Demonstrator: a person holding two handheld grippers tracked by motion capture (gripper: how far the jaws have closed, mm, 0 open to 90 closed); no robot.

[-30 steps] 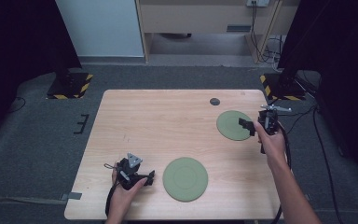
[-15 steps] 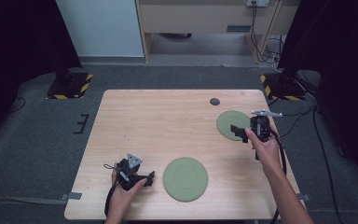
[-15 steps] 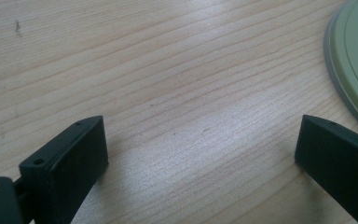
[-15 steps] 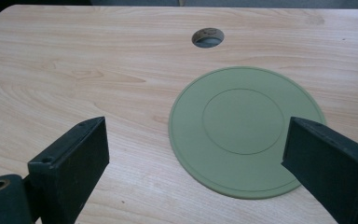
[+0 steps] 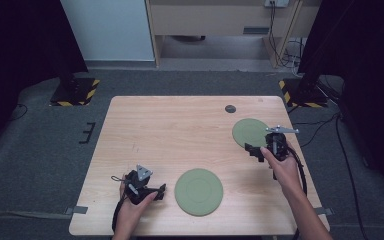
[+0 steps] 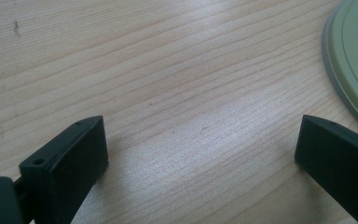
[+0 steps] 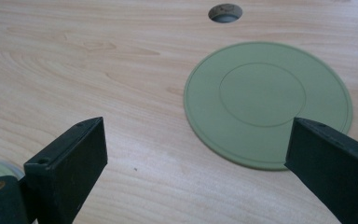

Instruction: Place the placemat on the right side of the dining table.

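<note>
small green plate (image 5: 250,132) lies flat at the table's (image 5: 180,130) far right; your right gripper (image 5: 256,151) has swung in to its near edge, jaws wide and empty, probably lining up a grasp. left gripper (image 5: 156,192) rests spread, empty, beside the larger plate (image 5: 198,191).

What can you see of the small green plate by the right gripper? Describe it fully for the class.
The small plate is a round, pale green disc, matte and plastic-looking, with a raised rim line and a ringed centre. It lies flat on the wooden table near the far right corner, just short of a round hole in the tabletop. The right gripper, jaws open, sits at its near edge; whether they touch is unclear. Nothing rests on it.
</note>
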